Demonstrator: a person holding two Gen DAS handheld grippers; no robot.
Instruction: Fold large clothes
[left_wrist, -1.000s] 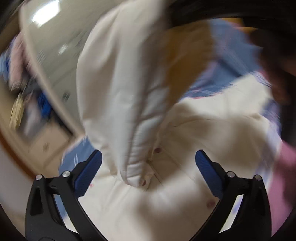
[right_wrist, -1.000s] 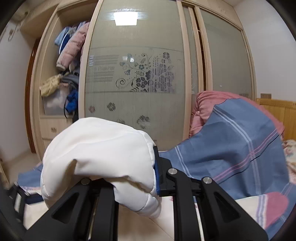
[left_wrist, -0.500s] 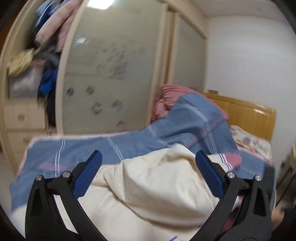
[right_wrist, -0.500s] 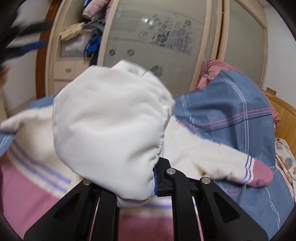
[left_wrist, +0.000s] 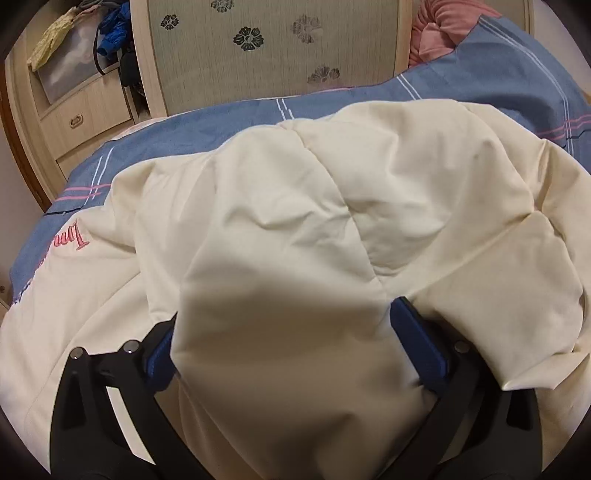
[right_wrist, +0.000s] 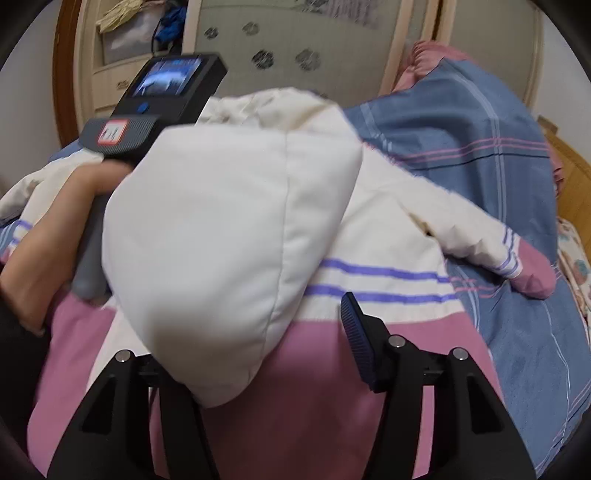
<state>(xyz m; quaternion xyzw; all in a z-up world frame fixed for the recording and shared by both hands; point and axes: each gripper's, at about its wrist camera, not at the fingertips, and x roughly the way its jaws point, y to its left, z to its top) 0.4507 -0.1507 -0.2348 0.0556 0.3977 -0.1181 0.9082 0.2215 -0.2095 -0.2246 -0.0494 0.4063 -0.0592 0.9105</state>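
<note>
Left claw (left_wrist: 284, 343): blue pads wide apart, a thick fold of the cream jacket (left_wrist: 332, 206) bulging between them. Fabric reaches both pads, but whether it is gripped I cannot tell. In the right wrist view the left claw's black body with a small lit screen (right_wrist: 162, 96) shows at upper left, held by a bare hand (right_wrist: 55, 236) on a grey handle.

Right claw (right_wrist: 258, 325): released, jaws spread. A padded cream lobe of the jacket (right_wrist: 229, 236) sits over the left finger and hides its pad; the right pad (right_wrist: 356, 339) stands clear of the lobe, with a gap between.

Jacket lies spread on the bed, cream upper part, purple stripes (right_wrist: 380, 273) and a pink band (right_wrist: 317, 387) lower down. One sleeve runs out to the right, ending in a pink cuff (right_wrist: 532, 280). Pink embroidered script (left_wrist: 72, 236) shows at the jacket's left edge.

Under it, a blue sheet with pink and white lines (left_wrist: 207, 125). A pink quilt (left_wrist: 439, 26) is bunched at the far right. Behind the bed, a wardrobe with a flower-patterned door (left_wrist: 266, 48) and an open section with drawers (left_wrist: 85, 118) and piled clothes.
</note>
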